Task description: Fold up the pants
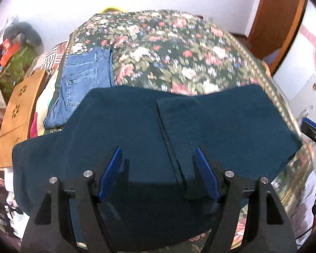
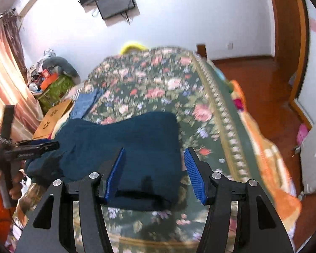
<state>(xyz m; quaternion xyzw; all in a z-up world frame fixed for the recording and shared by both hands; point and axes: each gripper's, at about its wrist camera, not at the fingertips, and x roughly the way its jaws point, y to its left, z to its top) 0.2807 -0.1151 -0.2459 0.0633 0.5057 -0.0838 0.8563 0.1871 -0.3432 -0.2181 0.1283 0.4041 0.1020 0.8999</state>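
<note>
Both the left gripper (image 1: 158, 154) and right gripper (image 2: 153, 154) stand wide, empty over the dark teal pants (image 1: 126, 126) on the bed (image 1: 179, 48); the folded layers, apparently loose, may slide if snagged.

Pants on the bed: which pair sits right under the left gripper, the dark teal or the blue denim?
The dark teal pants, spread beneath the open left gripper. The blue denim pair lies folded farther back, at the bed's left edge.

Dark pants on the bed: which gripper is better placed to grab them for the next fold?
Probably left. The left gripper hangs open directly over the dark pants; the right gripper straddles only their edge.
</note>
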